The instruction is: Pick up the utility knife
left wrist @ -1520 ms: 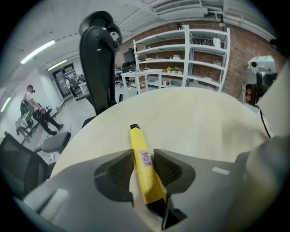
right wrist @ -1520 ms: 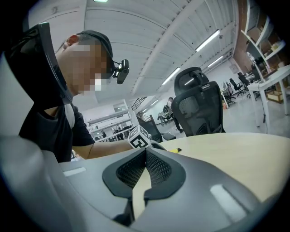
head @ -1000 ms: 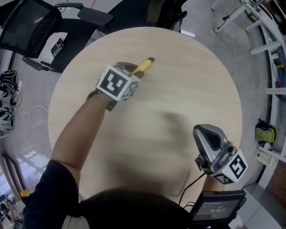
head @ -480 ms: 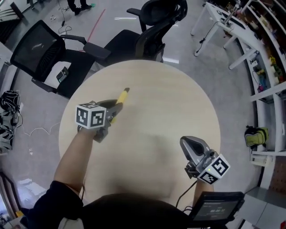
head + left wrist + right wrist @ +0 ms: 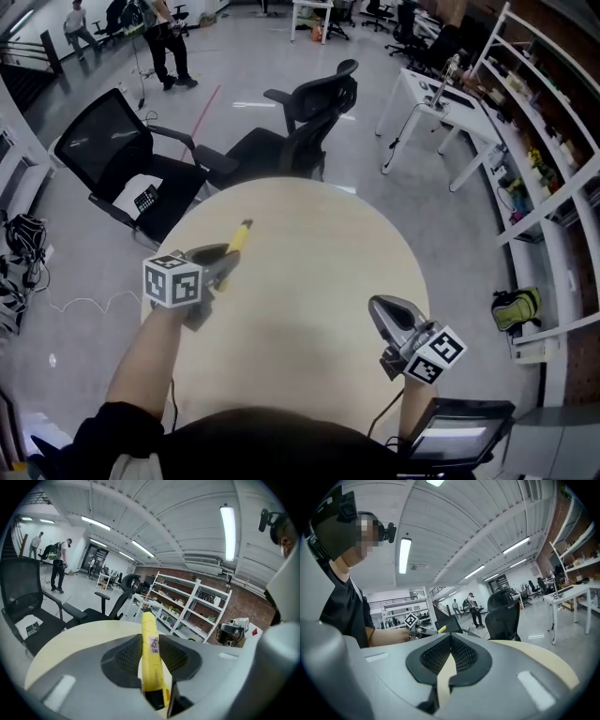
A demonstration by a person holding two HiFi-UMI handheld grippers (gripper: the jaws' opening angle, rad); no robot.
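The yellow utility knife [image 5: 236,238] hangs in the air above the round wooden table [image 5: 309,281], its tip pointing away from me. My left gripper [image 5: 223,261] is shut on it. In the left gripper view the knife [image 5: 151,658] runs straight between the two dark pads [image 5: 125,657], with its far end sticking out past them. My right gripper [image 5: 384,311] hovers over the table's near right part. Its pads [image 5: 461,654] meet at the tips with nothing between them. From the right gripper view the left gripper [image 5: 417,628] and the knife's tip [image 5: 441,628] show in the distance.
Two black office chairs [image 5: 295,117] [image 5: 108,150] stand beyond the table's far edge. A white desk [image 5: 441,103] and shelves [image 5: 544,141] line the right side. A screen [image 5: 459,433] sits by my right arm. People [image 5: 164,33] stand far off.
Both grippers have risen well above the table. The left one carried the knife toward the table's left edge. The head view has tipped up and now takes in more of the room.
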